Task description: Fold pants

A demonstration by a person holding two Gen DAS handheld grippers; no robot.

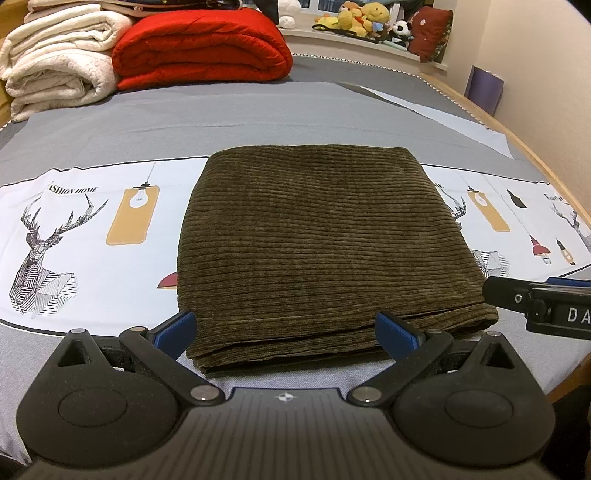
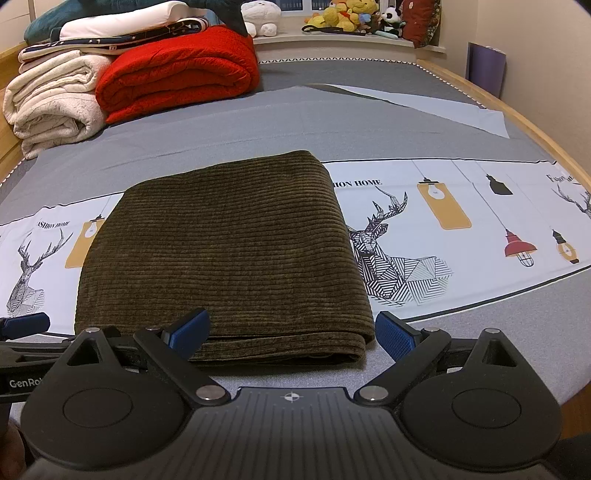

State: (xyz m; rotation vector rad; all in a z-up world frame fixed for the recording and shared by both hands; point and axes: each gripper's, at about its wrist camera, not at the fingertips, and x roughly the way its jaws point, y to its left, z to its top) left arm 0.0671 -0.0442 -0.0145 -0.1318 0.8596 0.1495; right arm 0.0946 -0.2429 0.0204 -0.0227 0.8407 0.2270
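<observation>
Olive-brown corduroy pants lie folded into a thick rectangle on the bed sheet. My left gripper is open, its blue pads spread just before the near folded edge, nothing between them. My right gripper is open too, at the near right corner of the stack, blue pads spread wide. In the left wrist view the right gripper's finger pokes in by the pants' right edge. The left gripper's finger shows at the left edge of the right wrist view.
A red folded quilt and cream blankets are stacked at the far left of the bed. Plush toys line a far shelf. The wooden bed edge curves along the right.
</observation>
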